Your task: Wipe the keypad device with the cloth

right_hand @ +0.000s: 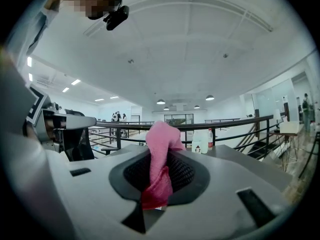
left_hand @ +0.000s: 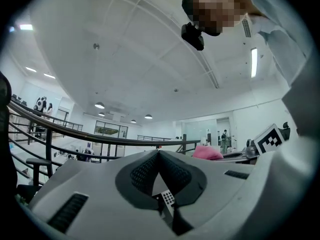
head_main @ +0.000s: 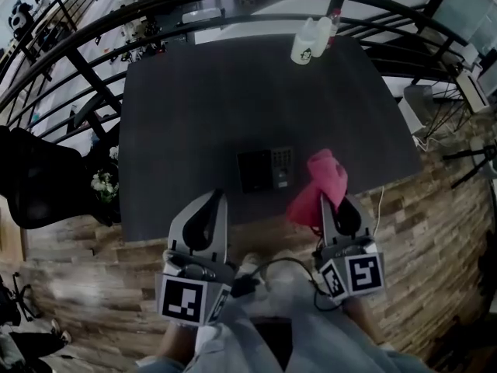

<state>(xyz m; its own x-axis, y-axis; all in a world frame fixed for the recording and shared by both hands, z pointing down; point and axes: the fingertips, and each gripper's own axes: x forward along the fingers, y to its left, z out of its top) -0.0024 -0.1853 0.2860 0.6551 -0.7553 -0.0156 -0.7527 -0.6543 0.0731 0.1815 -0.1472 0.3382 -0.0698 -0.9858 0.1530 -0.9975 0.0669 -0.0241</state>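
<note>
The keypad device (head_main: pixel 265 169) lies flat on the table (head_main: pixel 186 115), just ahead of and between the two grippers. A good wipe likely means lowering the cloth (head_main: pixel 320 183) leftward onto the keys with light, even pressure. The right gripper (head_main: pixel 338 208) pinches the cloth, which bunches beyond its tips. The left gripper (head_main: pixel 211 208) is closed and empty.

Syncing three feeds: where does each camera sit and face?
Head view: on the head, steeply down at table, keypad device, left tool, right tool, legs.
Left gripper view: on left tool, along shut jaws, upward; person's torso shows.
Right gripper view: on right tool, along jaws clamping cloth; torso again.
Shared: cloth in all three.
</note>
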